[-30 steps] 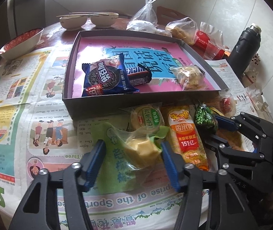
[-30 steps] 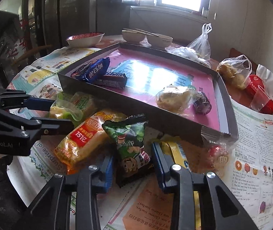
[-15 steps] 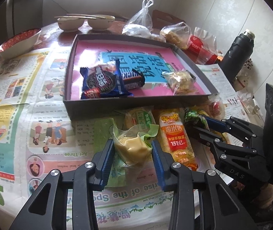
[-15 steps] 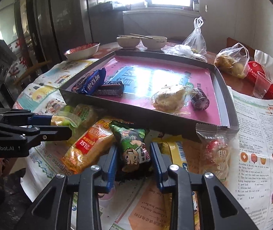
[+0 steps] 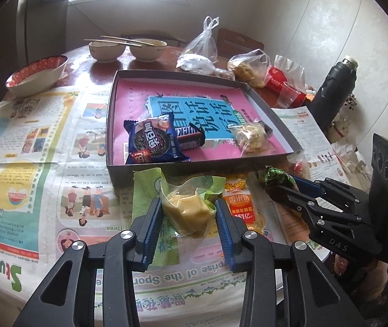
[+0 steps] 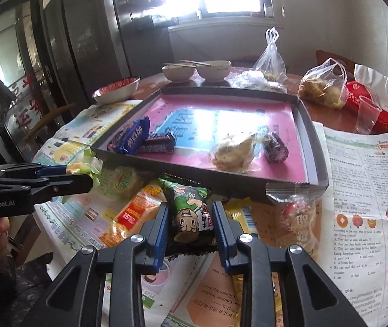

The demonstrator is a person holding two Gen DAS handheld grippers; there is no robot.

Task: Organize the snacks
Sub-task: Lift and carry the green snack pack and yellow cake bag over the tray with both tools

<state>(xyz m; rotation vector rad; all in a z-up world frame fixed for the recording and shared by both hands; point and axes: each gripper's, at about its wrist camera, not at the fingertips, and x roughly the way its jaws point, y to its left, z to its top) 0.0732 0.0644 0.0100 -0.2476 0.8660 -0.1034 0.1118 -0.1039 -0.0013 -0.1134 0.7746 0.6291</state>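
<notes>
1. A yellow cake in a clear wrapper (image 5: pixel 187 211) is being gripped by the left gripper (image 5: pixel 189 214), with both blue pads pressed against its sides. It is being held above the newspaper (image 5: pixel 57 141), just in front of the box's near wall.

2. A green snack packet with a cartoon face (image 6: pixel 191 208) is being clamped by the right gripper (image 6: pixel 191 227), whose jaws are closed on its lower half. The packet is being kept upright over the loose snacks.

3. The shallow grey box (image 5: pixel 111 109), lined with pink paper, is being used as the container. A blue Oreo packet (image 5: pixel 153 141) and a dark chocolate bar (image 5: pixel 191 137) are being kept at its near left; a clear-wrapped pastry (image 5: pixel 251 136) is being kept at its near right.

4. In the right wrist view, a small purple-wrapped sweet (image 6: pixel 275 150) is being shown just beside that pastry.

5. An orange rice-cracker pack (image 5: pixel 239 204) and a round green-labelled cake (image 6: pixel 124 182) are being left on the newspaper in front of the box, between the two grippers.

6. Three bowls, plastic bags and a black flask (image 5: pixel 335 87) are being seen well behind and beside the box.
</notes>
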